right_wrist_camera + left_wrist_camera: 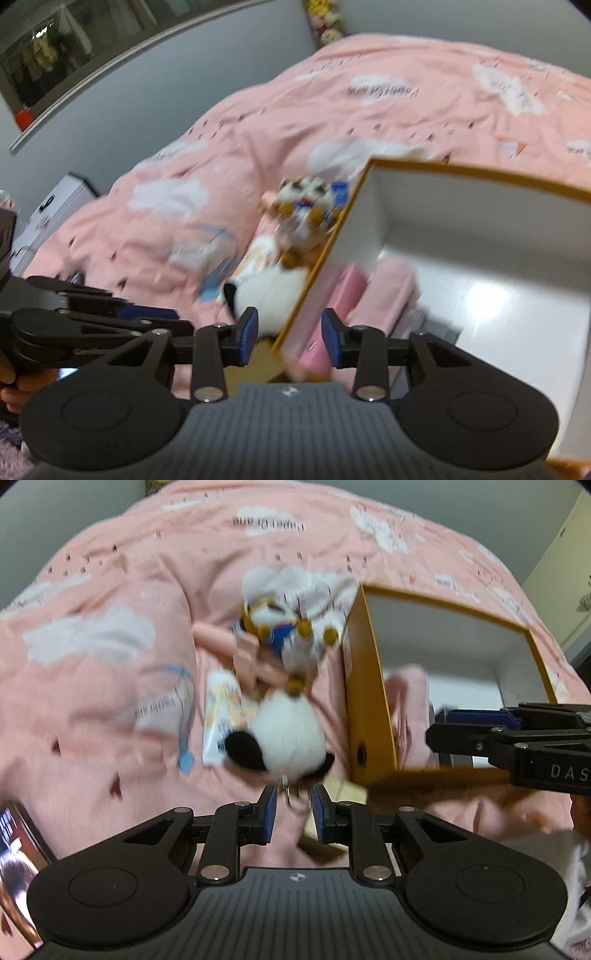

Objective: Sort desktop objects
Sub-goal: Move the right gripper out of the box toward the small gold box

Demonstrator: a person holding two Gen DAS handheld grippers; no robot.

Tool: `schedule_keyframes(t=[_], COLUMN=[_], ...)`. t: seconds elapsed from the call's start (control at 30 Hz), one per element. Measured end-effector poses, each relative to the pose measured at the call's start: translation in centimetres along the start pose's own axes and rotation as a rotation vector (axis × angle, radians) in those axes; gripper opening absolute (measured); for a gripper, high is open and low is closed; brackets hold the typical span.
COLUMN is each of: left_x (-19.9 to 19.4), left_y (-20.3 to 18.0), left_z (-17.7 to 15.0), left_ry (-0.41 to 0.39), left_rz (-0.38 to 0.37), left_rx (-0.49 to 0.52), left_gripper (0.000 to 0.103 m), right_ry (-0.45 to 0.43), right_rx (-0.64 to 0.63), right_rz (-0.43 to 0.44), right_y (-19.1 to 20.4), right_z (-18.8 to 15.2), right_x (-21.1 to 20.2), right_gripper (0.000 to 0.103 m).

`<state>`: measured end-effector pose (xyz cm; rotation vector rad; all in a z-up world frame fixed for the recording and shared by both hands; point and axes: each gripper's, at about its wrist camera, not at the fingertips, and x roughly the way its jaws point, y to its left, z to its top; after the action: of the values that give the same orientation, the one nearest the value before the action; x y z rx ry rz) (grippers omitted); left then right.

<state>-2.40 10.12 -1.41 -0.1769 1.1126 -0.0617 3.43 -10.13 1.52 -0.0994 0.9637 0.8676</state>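
— Right now, holding what with the left tongs (293, 805)?

— Pinching, by the look of it, the metal ring (290, 794) of the black-and-white plush (284, 734), pads drawn close around it; blur making full contact hard to confirm. Plush hanging just ahead of the pads, above the pink bedspread (110, 602).

— And lying beyond the plush?

— Resting on the bed further ahead: a cat figure (291, 624), a small tube (221, 716) and some pink pieces, all smeared by motion. Standing just right of the left tongs: the orange box (369, 686), white inside, open side facing the cameras.

— Right tongs (290, 332) doing what?

— Straddling the box wall, pads apart and not clenching it, tilted and aimed into the box. Pink items (388, 291) already sitting inside, just ahead.

— Risking what from here?

— Probably losing the plush: gripping only a thin ring, swinging fast, so slipping out or twisting free. Possibly also catching the box rim while carrying across, or nudging the box, since nothing seems to be clamping it.

— Left tool posed how?

— Held level, pointing forward along the bed, the right tool crossing in from its right.
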Motion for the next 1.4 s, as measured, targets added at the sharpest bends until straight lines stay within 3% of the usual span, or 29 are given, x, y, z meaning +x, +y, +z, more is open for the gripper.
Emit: schedule_keyframes(t=[0.23,0.57,0.73,0.97,1.07,1.27,1.4], left_x=[0.9,0.6,0.1,-0.4,-1.1,-1.8,-1.7], left_y=[-0.8,-2.1,-2.6,-1.7,-0.8,0.3,0.6], left_z=[-3.0,-5.9,-7.2,-6.6,-5.6,-3.4,-2.6], left_ry=[0.117,0.214,0.221,0.161,0.101,0.036,0.012], left_rz=[-0.025,-0.059,-0.058,-0.055,-0.045,-0.014,0.049], left_rx=[0.049,0.147,0.161,0.104,0.073,0.072,0.063], left_gripper=[0.023,0.022,0.022,0.023,0.026,0.043,0.044], right_ry=[0.212,0.353,0.397,0.343,0.271,0.261,0.286], right_rx=[0.049,0.081,0.099,0.106,0.229,0.400,0.482], right_rz=[0.020,0.088,0.133,0.105,0.076,0.045,-0.007], right_y=[1.1,2.0,1.8,1.5,0.1,-0.9,-0.2], right_z=[-3.4,-7.6,-8.9,-7.3,-5.8,-3.5,-2.7], right_x=[2.6,3.0,3.2,3.3,3.0,4.7,6.9], right_gripper=[0.040,0.040,0.039,0.042,0.060,0.069,0.074])
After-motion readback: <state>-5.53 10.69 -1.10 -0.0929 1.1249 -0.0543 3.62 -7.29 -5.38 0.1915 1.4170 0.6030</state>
